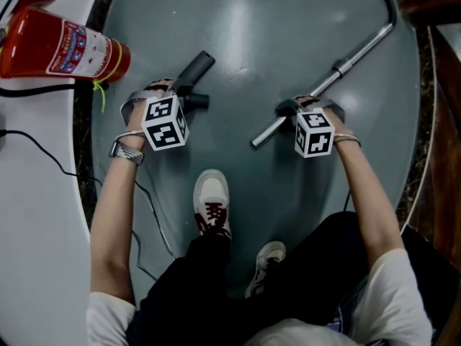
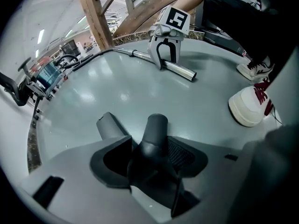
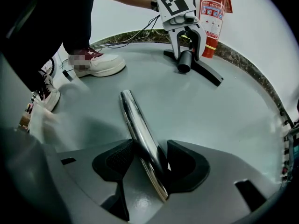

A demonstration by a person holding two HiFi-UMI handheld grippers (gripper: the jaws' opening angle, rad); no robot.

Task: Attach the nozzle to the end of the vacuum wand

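Grey round floor (image 1: 288, 42), seen from above, with a person's legs and a white shoe (image 1: 212, 200) at its near edge. Red fire extinguisher (image 1: 61, 49) lying on its side at the upper left, off the grey floor, nothing visible of its contents. Chrome vacuum wand (image 1: 324, 81) lying slantwise on the floor at the right, free end toward the lower left, far end joined to a black hose (image 1: 389, 2). Dark nozzle (image 1: 193, 71) lying on the floor at the left, well apart from the wand's free end. Left gripper (image 1: 173, 99) pointed steeply down over the nozzle; fingers (image 2: 114, 160) spread wide, the nozzle's tube standing between them with a gap on each side, not clamped. Right gripper (image 1: 299, 110) pointed steeply down near the wand's free end; fingers (image 3: 187, 164) likewise spread wide, the wand passing between them, close against one finger, not squeezed. Wristwatch (image 1: 128, 152) on the left wrist.
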